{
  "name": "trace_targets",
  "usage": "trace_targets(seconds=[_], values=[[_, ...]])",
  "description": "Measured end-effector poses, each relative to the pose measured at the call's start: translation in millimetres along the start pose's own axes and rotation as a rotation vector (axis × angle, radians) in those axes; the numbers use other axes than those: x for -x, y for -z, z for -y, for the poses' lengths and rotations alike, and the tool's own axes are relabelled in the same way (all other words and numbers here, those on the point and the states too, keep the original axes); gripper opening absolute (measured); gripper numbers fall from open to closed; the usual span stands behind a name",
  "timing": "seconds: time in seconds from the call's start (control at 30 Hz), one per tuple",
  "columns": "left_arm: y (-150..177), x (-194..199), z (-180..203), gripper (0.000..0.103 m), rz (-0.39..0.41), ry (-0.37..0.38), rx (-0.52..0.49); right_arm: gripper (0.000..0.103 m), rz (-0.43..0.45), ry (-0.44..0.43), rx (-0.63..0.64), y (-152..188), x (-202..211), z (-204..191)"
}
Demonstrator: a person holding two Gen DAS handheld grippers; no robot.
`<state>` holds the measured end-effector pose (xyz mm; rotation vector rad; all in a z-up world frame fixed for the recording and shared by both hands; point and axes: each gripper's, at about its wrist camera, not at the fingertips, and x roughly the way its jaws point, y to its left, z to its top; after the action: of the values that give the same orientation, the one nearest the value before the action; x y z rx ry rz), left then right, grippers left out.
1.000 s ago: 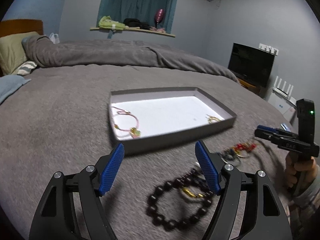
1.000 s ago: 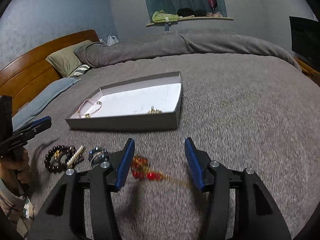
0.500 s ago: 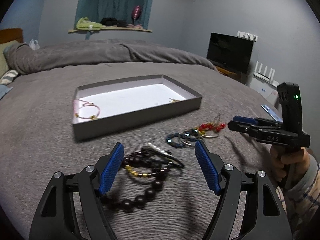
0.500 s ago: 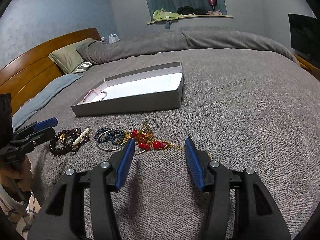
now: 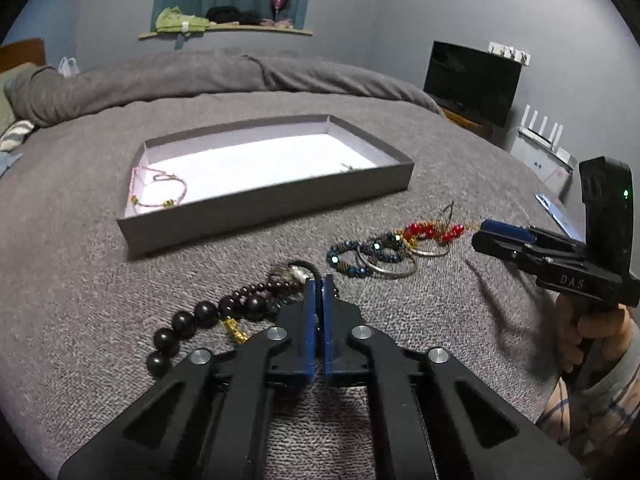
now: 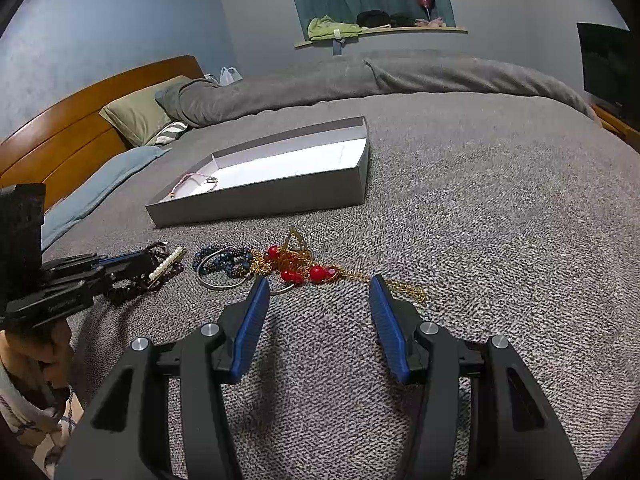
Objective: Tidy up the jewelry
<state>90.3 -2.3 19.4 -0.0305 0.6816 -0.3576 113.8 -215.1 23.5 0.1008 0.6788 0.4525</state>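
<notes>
- Left tongs (image 5: pixel 319 286) pressed together over the dark bead bracelet (image 5: pixel 208 316) on the bed (image 5: pixel 80 280); whether a strand is pinched, cannot tell.
- Right tongs (image 6: pixel 316 300) spread apart, just short of the red bead chain (image 6: pixel 298 266).
- Beyond: grey tray (image 5: pixel 264 208), pink bracelet (image 5: pixel 162 192) inside.

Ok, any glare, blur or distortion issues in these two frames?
Left wrist view: tray floor blown out white, bed edge bowed by the fisheye, dark corners. Right wrist view: sharp on the red bead necklace, tray floor also glaring, room dim.
</notes>
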Motion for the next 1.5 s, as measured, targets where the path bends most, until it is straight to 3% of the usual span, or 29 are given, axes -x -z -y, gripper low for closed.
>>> trace_targets(seconds=[0.3,0.5,1.07,1.17,1.5], values=[[-27.5,48.4,-18.1,0.003,0.149,0.003,0.039,0.052,-0.003,-0.001,0.001,-0.3,-1.4,0.0],[-39.6,72.6,-30.6,0.003,0.204,-0.016,0.054,0.052,-0.006,0.002,0.004,-0.6,-2.0,-0.9],[-25.2,68.1,-48.7,0.004,0.178,-0.033,0.100,0.052,-0.046,0.038,0.089,-8.5,-14.9,-18.8],[-22.5,66.7,-51.0,0.004,0.172,-0.034,0.105,0.060,-0.045,0.056,0.110,-12.0,-16.7,-20.6],[-21.4,65.3,-52.5,0.004,0.166,-0.035,0.107,0.061,-0.103,0.030,0.205,-18.6,-36.4,-30.5]])
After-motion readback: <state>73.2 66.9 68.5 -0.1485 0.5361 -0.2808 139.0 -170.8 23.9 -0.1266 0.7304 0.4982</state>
